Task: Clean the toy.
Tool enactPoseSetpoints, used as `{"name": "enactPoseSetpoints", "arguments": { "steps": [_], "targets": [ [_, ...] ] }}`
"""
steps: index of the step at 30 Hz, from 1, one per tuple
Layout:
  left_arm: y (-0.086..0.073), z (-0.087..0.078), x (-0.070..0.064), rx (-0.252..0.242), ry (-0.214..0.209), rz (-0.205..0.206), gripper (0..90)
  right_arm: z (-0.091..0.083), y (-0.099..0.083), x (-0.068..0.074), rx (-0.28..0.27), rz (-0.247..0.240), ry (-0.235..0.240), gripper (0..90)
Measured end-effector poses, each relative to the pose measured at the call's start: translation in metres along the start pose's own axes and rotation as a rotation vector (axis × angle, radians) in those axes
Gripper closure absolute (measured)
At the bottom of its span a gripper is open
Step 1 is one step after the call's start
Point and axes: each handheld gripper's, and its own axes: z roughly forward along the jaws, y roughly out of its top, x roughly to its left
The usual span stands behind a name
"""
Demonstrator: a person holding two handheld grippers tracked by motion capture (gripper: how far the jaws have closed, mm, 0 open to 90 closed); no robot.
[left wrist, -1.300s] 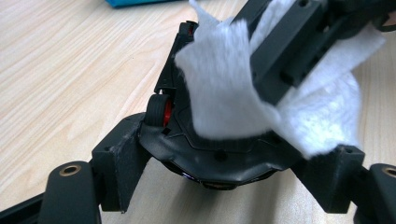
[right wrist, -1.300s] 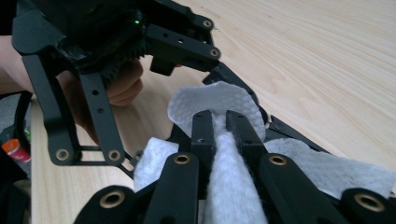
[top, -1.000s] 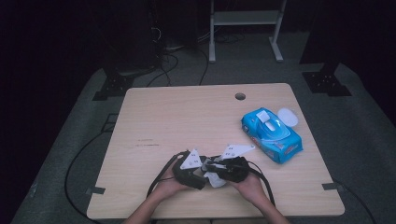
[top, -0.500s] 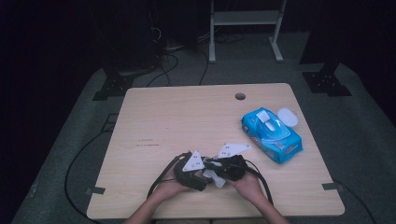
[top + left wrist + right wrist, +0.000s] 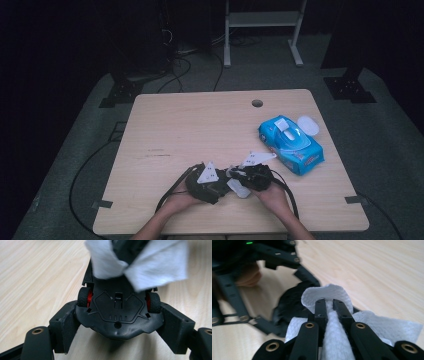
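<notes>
Near the table's front edge, my left gripper (image 5: pixel 216 187) is shut on a black toy car (image 5: pixel 117 315). The car is turned underside up, and its red-hubbed wheels sit just inside the jaws of the left gripper (image 5: pixel 119 328). My right gripper (image 5: pixel 246 181) faces it, shut on a white wipe (image 5: pixel 332 291). The right gripper (image 5: pixel 329 305) presses the wipe (image 5: pixel 155 262) against the far end of the toy car (image 5: pixel 287 307). The wipe (image 5: pixel 239 189) shows as a pale patch between the two hands.
A blue pack of wipes (image 5: pixel 291 145) lies at the right of the wooden table (image 5: pixel 190 125), its white lid (image 5: pixel 308 125) flipped open. A cable hole (image 5: pixel 257 103) sits near the far edge. Cables trail off the front-left edge.
The right gripper and its wipe have shifted slightly against the car. The left gripper has stayed where it was, still holding the car.
</notes>
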Motion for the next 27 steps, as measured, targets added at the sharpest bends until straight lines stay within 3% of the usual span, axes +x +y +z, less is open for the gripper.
{"name": "enactPoseSetpoints", "arguments": {
  "steps": [4, 11, 14, 16, 18, 27],
  "targets": [
    [-0.003, 0.002, 0.003, 0.024, 0.003, -0.011, 23.6, 0.004, 0.000, 0.009, 0.017, -0.042, 0.020, 81.4],
    [-0.006, 0.003, 0.005, 0.039, 0.006, -0.007, 23.6, 0.004, -0.003, 0.003, 0.024, -0.010, 0.010, 81.4],
    [-0.006, 0.003, 0.006, 0.042, 0.003, -0.009, 23.6, 0.006, -0.005, 0.008, 0.019, -0.003, 0.044, 81.4],
    [-0.007, 0.003, 0.006, 0.043, 0.002, -0.009, 23.6, 0.010, -0.004, 0.015, 0.020, -0.034, 0.073, 81.4],
    [-0.007, 0.003, 0.006, 0.045, 0.005, -0.009, 23.7, 0.011, -0.004, 0.018, 0.024, -0.046, 0.070, 81.3],
    [-0.007, 0.003, 0.006, 0.037, 0.013, -0.004, 23.7, 0.002, -0.008, 0.003, 0.011, 0.006, 0.034, 81.4]
  ]
}}
